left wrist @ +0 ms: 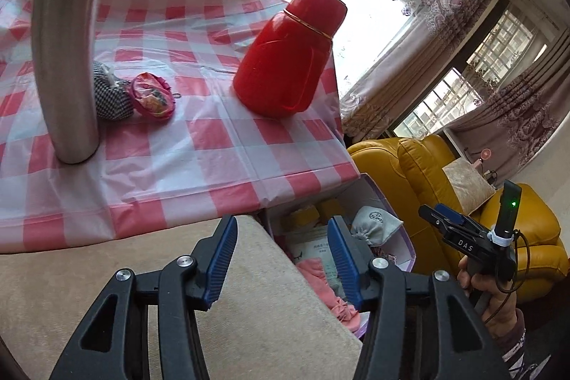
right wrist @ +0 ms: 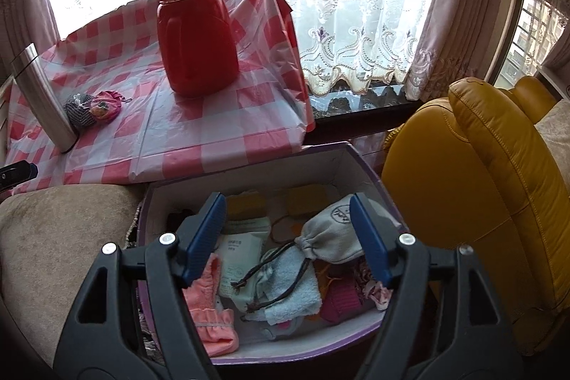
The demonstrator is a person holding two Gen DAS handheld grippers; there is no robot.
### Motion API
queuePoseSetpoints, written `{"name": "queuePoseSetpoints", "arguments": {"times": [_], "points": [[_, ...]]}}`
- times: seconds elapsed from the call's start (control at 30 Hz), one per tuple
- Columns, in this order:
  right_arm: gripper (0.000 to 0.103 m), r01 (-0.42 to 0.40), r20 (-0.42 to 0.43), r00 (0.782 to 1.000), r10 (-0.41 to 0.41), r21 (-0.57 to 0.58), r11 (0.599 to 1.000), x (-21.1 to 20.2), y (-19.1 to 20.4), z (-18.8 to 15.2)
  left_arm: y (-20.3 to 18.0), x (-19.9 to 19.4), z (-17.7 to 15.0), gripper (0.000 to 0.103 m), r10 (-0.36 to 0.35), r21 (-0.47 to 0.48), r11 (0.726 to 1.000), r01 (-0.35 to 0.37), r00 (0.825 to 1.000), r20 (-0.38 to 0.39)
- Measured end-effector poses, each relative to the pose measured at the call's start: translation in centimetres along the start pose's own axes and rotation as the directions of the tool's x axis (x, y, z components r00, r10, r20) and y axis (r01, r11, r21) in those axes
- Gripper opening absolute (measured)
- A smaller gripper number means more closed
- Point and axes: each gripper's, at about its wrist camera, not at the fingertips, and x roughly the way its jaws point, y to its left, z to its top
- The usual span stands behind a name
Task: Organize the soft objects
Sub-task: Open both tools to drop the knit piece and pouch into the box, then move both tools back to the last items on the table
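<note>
Hovering right gripper (right wrist: 288,237): jaws spread wide, nothing between them, lower centre of right wrist view, directly over the open box (right wrist: 249,166).
Right gripper seen from left view: lower right of frame, held in the right hand (left wrist: 488,294), tilted down toward the box; from there cannot tell its opening.
Left gripper (left wrist: 281,259): jaws wide too, holding nothing, bottom centre of left wrist view, over the beige cushion (left wrist: 107,255), right finger overlapping the box edge.
Box contents: grey drawstring pouch (right wrist: 331,234) centre right, light blue towel (right wrist: 295,294) beneath its cords, pink frilly cloth (right wrist: 210,305) lower left, white packet (right wrist: 238,251), magenta item (right wrist: 338,305), yellow pieces at back.
Why in box: judged as the collection bin for soft things, so most are already gathered.
Left on table: houndstooth pouch (left wrist: 110,95) touching pink round pouch (left wrist: 153,95), left of centre in left view, on the red checked tablecloth (left wrist: 213,138), tucked just beside the steel flask (left wrist: 67,52).
Hard items: steel flask and red thermos (left wrist: 288,56) stand upright, well apart; likely not for the box.
Pose read: both grippers aim forward and down, right over the box, left angled at the table.
Judged next: the two table pouches need fetching; flask crowds the houndstooth one.
Background: yellow sofa (right wrist: 481,184) right of the box.
</note>
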Motion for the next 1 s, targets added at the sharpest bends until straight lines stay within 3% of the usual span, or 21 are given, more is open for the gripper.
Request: {"name": "queuePoseSetpoints", "arguments": {"times": [0.27,0.47,0.77,1.0], "points": [[0.075,-0.169,-0.041,0.985,0.165,-0.119,0.979,2.0,7.3,0.6,5.9,-3.9,-1.2,0.054,0.094,-0.111,0.99,-0.089,0.994,0.047],[0.077,-0.237,-0.058,0.972,0.23,-0.213,0.948,3.9,13.7,2.3,10.1,-6.6,-1.8,0.054,0.144,-0.213,0.969,-0.125,0.986,0.079],[0.08,-0.29,-0.055,0.956,0.289,-0.341,0.894,6.4,21.3,4.2,15.3,-9.2,-1.7,0.054,0.174,-0.338,0.932,-0.129,0.979,0.105],[0.08,-0.294,-0.059,0.954,0.293,-0.363,0.884,9.2,24.5,5.4,18.1,-9.8,-1.0,0.054,0.214,-0.383,0.91,-0.161,0.972,0.1]]}}
